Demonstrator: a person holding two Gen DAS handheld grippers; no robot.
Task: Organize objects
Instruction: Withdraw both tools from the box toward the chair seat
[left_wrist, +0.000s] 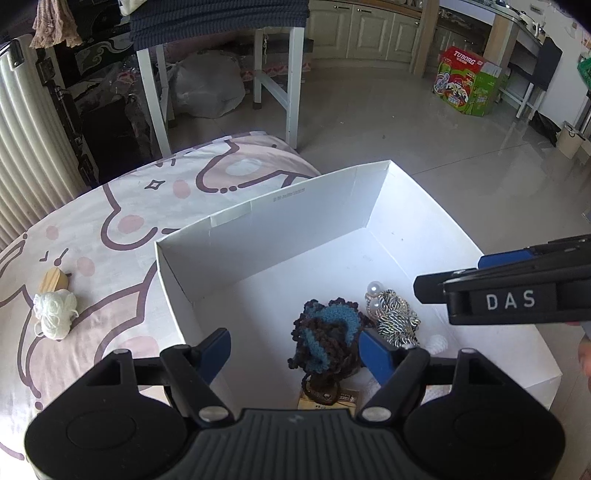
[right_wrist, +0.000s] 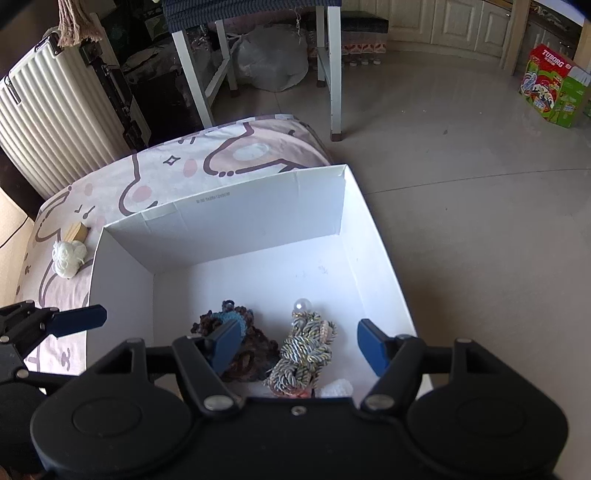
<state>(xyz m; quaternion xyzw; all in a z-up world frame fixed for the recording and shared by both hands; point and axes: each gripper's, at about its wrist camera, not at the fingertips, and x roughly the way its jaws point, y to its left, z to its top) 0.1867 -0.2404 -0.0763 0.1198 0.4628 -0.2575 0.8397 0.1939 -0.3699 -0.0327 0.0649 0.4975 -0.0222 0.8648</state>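
A white cardboard box (left_wrist: 258, 229) (right_wrist: 240, 218) sits on a pink patterned cloth. Inside lie a blue-brown crocheted piece (left_wrist: 325, 339) (right_wrist: 255, 343) and a silver-grey twisted cord bundle with pearls (left_wrist: 397, 314) (right_wrist: 306, 350). A white yarn item on a wooden block (left_wrist: 55, 312) (right_wrist: 68, 256) lies on the cloth left of the box. My left gripper (left_wrist: 295, 350) is open and empty over the box's near left wall. My right gripper (right_wrist: 295, 345) is open and empty above the cord bundle; it shows in the left wrist view (left_wrist: 517, 291).
A small white knitted item (left_wrist: 437, 343) (right_wrist: 338, 387) lies in the box near the cord bundle. A tan card (left_wrist: 328, 400) lies under the crocheted piece. Beyond the table are a white suitcase (right_wrist: 55, 122), white chair legs (left_wrist: 291, 81) and a Tuborg carton (left_wrist: 467, 83) on the floor.
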